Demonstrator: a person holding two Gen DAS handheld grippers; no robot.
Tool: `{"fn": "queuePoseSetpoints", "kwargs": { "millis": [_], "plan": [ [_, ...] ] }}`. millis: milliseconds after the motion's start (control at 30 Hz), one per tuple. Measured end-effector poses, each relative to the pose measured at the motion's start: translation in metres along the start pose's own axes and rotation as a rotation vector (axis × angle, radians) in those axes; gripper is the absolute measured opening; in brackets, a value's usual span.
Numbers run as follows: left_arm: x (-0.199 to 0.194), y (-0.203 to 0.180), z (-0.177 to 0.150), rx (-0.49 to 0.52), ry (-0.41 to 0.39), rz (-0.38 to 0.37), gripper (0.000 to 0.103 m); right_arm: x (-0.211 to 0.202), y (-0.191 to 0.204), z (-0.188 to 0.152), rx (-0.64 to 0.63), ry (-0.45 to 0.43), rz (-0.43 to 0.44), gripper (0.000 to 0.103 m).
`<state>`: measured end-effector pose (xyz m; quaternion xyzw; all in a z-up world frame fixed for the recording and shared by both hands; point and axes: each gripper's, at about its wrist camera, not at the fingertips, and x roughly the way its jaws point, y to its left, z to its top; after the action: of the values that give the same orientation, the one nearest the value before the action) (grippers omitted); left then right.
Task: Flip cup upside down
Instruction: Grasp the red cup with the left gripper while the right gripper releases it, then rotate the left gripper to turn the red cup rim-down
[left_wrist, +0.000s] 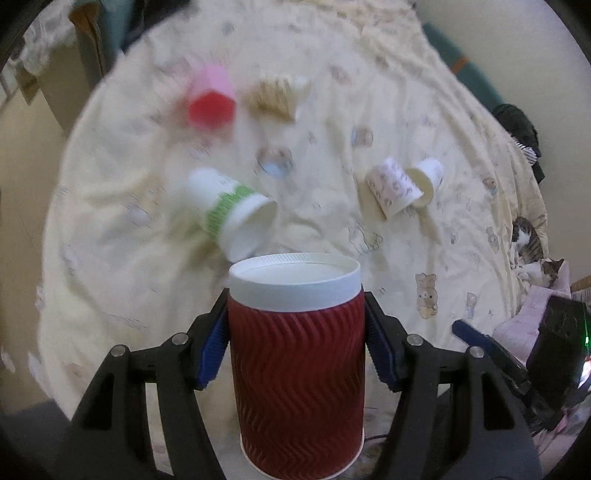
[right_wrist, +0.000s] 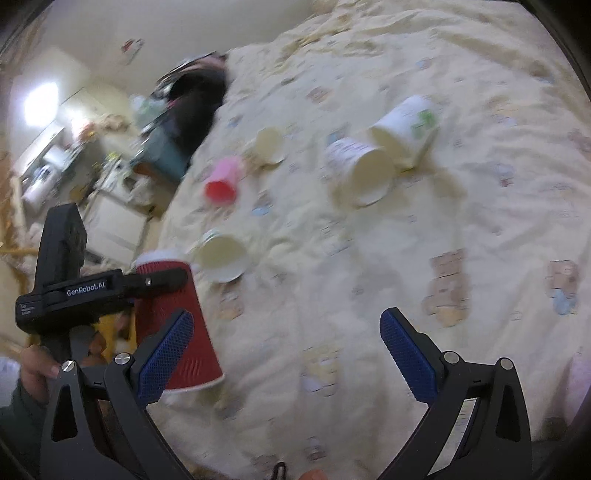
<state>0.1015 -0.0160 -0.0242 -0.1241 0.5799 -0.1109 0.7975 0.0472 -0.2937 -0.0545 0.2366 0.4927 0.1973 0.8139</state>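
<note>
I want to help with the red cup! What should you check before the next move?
1. Left tool clamps the red ripple cup: ok, both pads touch its sides.
2. Cup upside down: ok, white base up and wide rim down.
3. Cup's rim resting flat on the bedspread: cannot tell.
4. Right tool out of the way: ok, open and holding nothing.
5. Green-banded cup clear of the red one: cannot tell; it lies on its side just behind.

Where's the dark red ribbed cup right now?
The red ribbed cup is clamped between the left gripper fingers, bottom-centre in the left wrist view, above the yellow bedspread, just in front of the tipped green-banded cup.
</note>
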Motion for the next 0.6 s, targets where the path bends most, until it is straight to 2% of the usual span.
{"fn": "queuePoseSetpoints", "kwargs": {
  "millis": [67,133,233,333,400,600],
  "plan": [
    [-0.001,0.002,-0.002,0.017,-0.037,-0.012,0.062,0.012,0.011,-0.004,-0.024,0.058,0.082,0.103],
    [0.003,0.007,-0.007,0.015,-0.040,-0.025,0.062,0.027,0.022,-0.009,-0.050,0.131,0.143,0.103],
    [0.010,0.009,-0.012,-0.017,-0.011,-0.076,0.062,0.045,0.039,-0.019,-0.119,0.205,0.152,0.103],
    [0.005,-0.012,-0.016,0.073,-0.044,-0.046,0.062,0.056,0.052,-0.027,-0.166,0.255,0.180,0.103],
    [0.003,-0.016,-0.017,0.083,-0.047,-0.050,0.062,0.060,0.058,-0.032,-0.186,0.281,0.198,0.103],
    [-0.001,-0.019,-0.020,0.099,-0.050,-0.048,0.062,0.075,0.068,-0.042,-0.247,0.337,0.155,0.103]
  ]
}}
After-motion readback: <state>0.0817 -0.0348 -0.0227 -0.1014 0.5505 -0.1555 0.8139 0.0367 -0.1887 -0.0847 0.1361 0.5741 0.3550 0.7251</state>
